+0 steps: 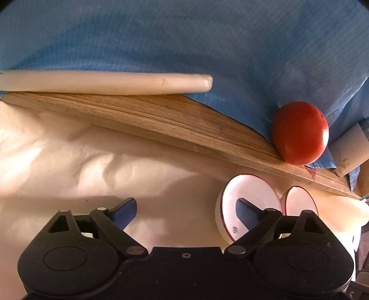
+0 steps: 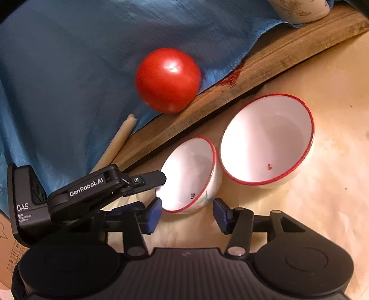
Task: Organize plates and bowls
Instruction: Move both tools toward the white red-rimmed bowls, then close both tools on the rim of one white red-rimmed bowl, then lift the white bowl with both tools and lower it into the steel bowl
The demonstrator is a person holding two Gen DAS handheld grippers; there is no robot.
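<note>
Tipping threatens the small bowl [image 2: 189,175] if the half-spread right gripper [image 2: 186,214], gripping nothing, pinches its rim unevenly.

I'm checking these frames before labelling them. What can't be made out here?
- Left wrist view: larger bowl half hidden behind the left gripper; smaller bowl partly covered by a finger.
- Right wrist view: printed mark inside the smaller bowl too small to read; cup cut off by top edge.
- Rolling pin cut off at left edge.
</note>
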